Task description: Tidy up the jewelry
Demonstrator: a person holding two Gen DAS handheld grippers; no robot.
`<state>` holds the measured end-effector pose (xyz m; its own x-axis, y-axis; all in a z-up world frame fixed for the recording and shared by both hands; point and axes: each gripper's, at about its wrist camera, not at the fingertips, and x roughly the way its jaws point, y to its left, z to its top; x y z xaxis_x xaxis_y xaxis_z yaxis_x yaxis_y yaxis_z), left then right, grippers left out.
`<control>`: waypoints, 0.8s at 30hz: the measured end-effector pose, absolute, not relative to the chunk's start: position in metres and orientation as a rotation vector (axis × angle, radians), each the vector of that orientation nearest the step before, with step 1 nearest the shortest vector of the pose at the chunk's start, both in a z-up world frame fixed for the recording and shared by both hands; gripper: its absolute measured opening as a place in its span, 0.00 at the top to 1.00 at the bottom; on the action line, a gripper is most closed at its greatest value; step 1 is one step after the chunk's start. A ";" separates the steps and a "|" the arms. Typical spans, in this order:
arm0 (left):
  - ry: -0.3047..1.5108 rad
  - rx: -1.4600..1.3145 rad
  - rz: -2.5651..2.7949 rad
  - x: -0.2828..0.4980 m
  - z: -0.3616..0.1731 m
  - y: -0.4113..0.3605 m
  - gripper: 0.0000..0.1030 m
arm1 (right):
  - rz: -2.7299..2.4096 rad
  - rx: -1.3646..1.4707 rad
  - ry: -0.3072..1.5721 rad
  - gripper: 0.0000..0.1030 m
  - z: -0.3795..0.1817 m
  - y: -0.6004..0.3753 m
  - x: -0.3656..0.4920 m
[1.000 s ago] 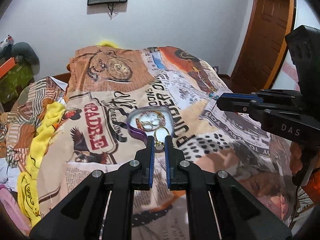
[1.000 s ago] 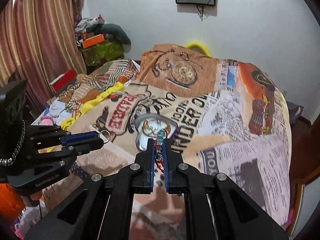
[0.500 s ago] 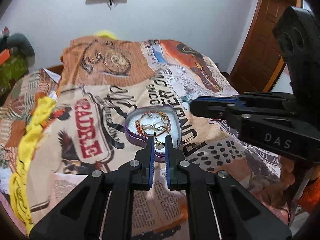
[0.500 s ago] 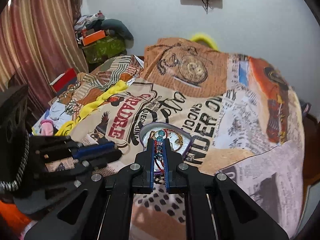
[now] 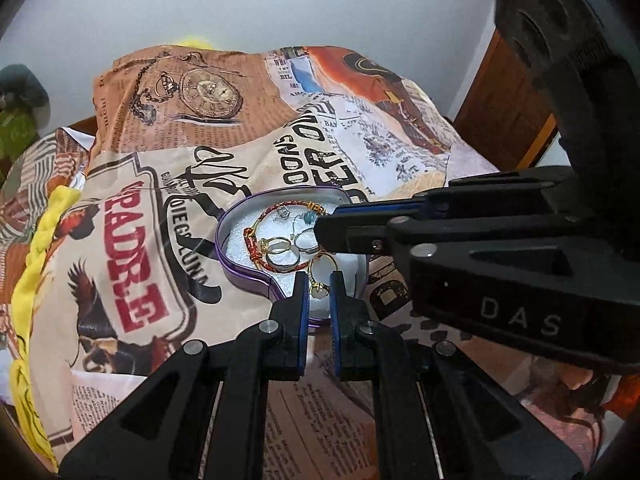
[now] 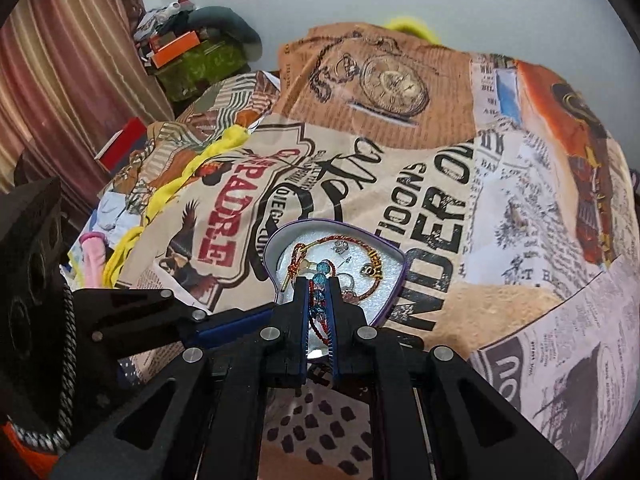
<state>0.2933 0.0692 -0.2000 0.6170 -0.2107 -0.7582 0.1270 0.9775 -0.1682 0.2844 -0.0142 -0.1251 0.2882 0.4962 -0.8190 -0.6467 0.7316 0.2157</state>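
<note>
A purple heart-shaped tin [image 5: 224, 236] with a white lining lies on the printed bedspread; it also shows in the right wrist view [image 6: 402, 276]. Inside lie a red-and-gold cord bracelet [image 5: 256, 240], several rings [image 5: 280, 246] and small charms. My left gripper [image 5: 319, 280] is shut on a gold ring with a pale stone [image 5: 320, 276], held just above the tin's near edge. My right gripper [image 6: 319, 286] is shut on a bracelet of blue beads and red cord [image 6: 318, 300], over the tin. The right gripper [image 5: 320, 236] reaches in from the right in the left wrist view.
The bedspread [image 5: 168, 160] covers the whole bed. A yellow cloth [image 5: 36, 240] lies along its left side. Clutter and a green box [image 6: 200, 64] stand by the curtain at far left. A wooden door [image 5: 508, 120] is at the right.
Both grippers have moved forward and down towards the tin, each still holding its piece. The right gripper has come in over the tin from the right.
</note>
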 end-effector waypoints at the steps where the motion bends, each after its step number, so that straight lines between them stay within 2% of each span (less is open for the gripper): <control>1: 0.885 -0.097 -0.193 0.293 -0.200 0.069 0.92 | 0.773 -0.166 1.037 0.93 -0.126 -0.014 0.285; 6: 0.887 -0.089 -0.183 0.293 -0.199 0.070 0.92 | 0.785 -0.154 1.069 0.92 -0.127 -0.012 0.287; 10: 0.892 -0.091 -0.177 0.291 -0.197 0.072 0.92 | 0.786 -0.153 1.066 0.83 -0.122 -0.013 0.284; 15: 0.857 -0.080 -0.140 0.278 -0.182 0.074 0.92 | 0.764 -0.158 0.992 0.82 -0.104 -0.020 0.275; 24: 0.626 -0.078 -0.070 0.215 -0.089 0.086 0.92 | 0.740 -0.078 0.775 0.82 -0.034 -0.057 0.232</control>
